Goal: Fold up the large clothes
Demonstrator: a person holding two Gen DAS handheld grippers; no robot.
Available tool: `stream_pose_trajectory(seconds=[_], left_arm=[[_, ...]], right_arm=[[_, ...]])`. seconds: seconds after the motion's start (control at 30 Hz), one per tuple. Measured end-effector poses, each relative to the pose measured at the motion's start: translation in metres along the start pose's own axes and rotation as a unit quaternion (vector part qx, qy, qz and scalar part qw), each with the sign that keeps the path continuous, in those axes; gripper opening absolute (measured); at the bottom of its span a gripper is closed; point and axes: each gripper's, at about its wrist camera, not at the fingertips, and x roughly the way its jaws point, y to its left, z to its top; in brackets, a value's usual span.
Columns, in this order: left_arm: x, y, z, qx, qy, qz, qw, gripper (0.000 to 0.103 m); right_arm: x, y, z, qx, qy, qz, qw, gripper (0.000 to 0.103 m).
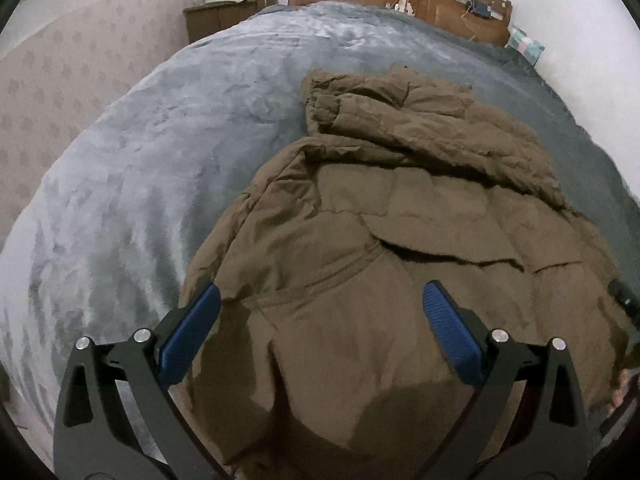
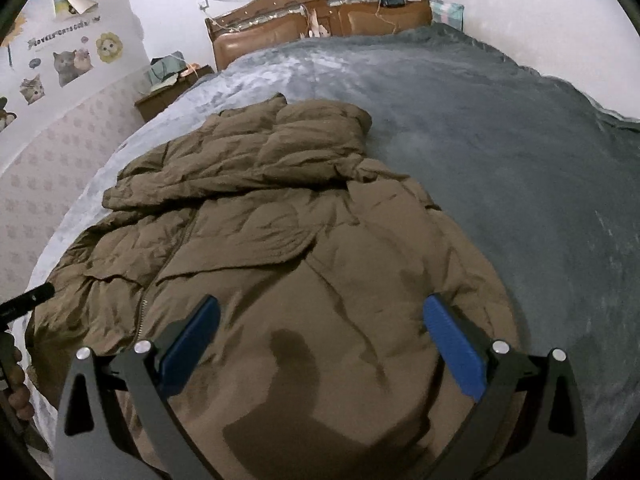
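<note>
Both grippers hang spread and empty over the bed: the left gripper (image 1: 320, 328) and the right gripper (image 2: 320, 336) each show their blue pads wide apart with nothing between them. Beneath lies the grey blanket (image 1: 160, 160), and on it the brown padded jacket (image 2: 300, 240), spread front-up with its hood (image 2: 260, 148) toward the headboard (image 2: 320, 20) and its zip (image 2: 144, 304) running up the front. To fold well, I judge each gripper should pinch a hem corner through both layers, lifting evenly so the bulky filling does not slump sideways.
</note>
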Motion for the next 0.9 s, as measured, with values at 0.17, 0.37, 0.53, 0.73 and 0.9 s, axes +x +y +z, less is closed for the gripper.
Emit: stream_pose_trajectory(seconds=[0.17, 0.37, 0.53, 0.73, 0.9], left_arm=[[-0.005, 0.001, -0.009, 0.001, 0.000, 0.005, 1.0000, 0.100], [-0.018, 0.004, -0.012, -0.001, -0.015, 0.008, 0.9999, 0.100], [-0.020, 0.003, -0.015, 0.000, -0.020, 0.017, 0.9997, 0.100], [-0.022, 0.006, -0.028, 0.004, -0.028, 0.026, 0.9993, 0.100], [-0.021, 0.009, -0.039, 0.005, -0.031, 0.028, 0.9991, 0.100]], right_arm=[[-0.008, 0.008, -0.001, -0.019, -0.011, -0.008, 1.000, 0.102], [-0.014, 0.005, -0.003, -0.014, -0.020, -0.007, 1.000, 0.102], [-0.019, 0.002, -0.008, -0.014, -0.027, -0.017, 0.999, 0.102], [-0.031, -0.001, -0.023, -0.019, -0.060, -0.040, 0.997, 0.102], [-0.035, -0.007, -0.045, -0.033, -0.068, -0.057, 0.996, 0.102]])
